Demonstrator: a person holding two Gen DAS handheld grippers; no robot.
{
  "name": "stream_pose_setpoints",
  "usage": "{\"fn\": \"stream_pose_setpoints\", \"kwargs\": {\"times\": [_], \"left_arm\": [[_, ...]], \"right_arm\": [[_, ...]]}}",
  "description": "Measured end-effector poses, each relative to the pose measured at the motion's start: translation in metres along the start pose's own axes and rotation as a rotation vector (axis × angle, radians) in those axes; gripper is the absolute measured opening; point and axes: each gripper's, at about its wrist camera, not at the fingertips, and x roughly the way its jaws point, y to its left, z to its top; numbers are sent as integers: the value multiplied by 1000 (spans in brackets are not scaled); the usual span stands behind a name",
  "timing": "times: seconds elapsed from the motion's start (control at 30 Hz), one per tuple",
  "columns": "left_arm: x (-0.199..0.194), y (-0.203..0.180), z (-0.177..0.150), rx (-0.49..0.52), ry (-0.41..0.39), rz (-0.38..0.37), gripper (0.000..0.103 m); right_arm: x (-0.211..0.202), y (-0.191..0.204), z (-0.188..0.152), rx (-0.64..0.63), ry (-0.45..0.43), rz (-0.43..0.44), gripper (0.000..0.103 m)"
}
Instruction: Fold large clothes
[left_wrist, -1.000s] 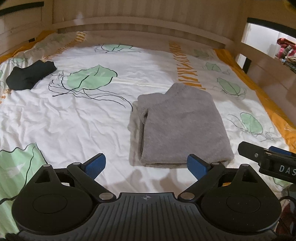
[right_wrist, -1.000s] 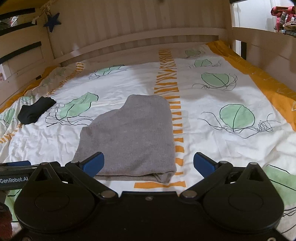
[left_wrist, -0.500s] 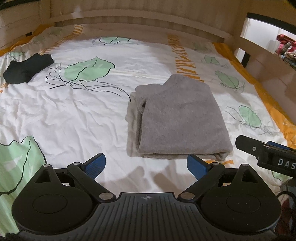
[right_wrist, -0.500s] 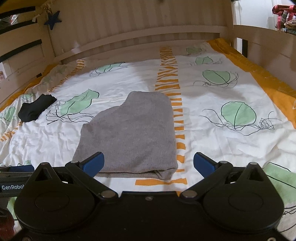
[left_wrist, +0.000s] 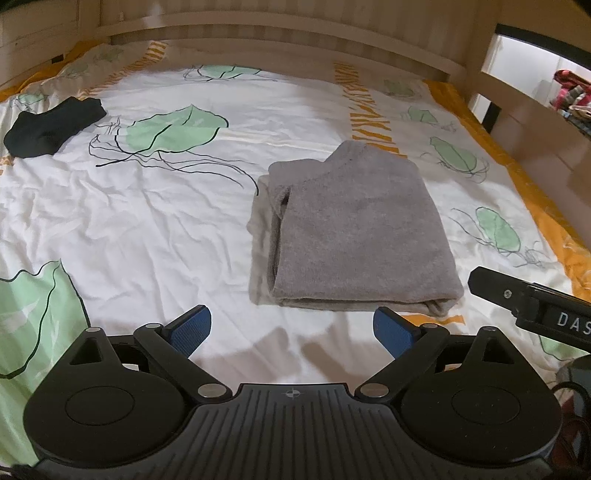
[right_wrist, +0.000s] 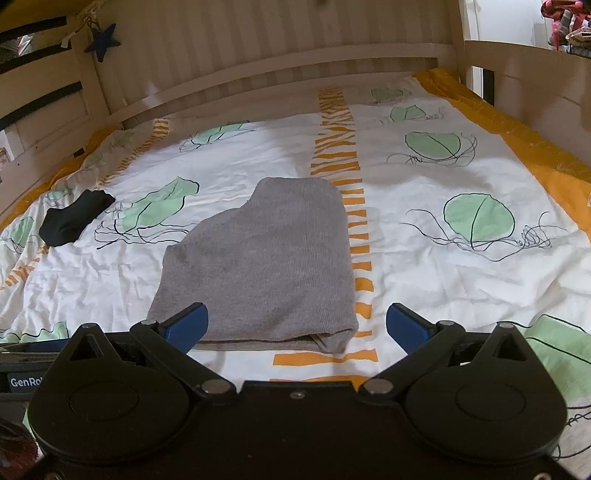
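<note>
grey garment (left_wrist: 354, 229) folded on bed (left_wrist: 147, 229), l gripper (left_wrist: 291, 330) & r gripper (right_wrist: 295, 326) jaws apart, empty

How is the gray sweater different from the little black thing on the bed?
The gray sweater is much bigger than the black garment. The sweater is folded flat with straight edges; the black garment lies bunched. The sweater sits near both grippers, the black one far off left. Both lie on the bedspread.
</note>
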Motion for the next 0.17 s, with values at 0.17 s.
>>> {"fn": "stream_pose_setpoints", "kwargs": {"times": [0.17], "left_arm": [[1,0,-1,0,7,-4,96]], "right_arm": [[2,1,-2,5,12,4,102]]}}
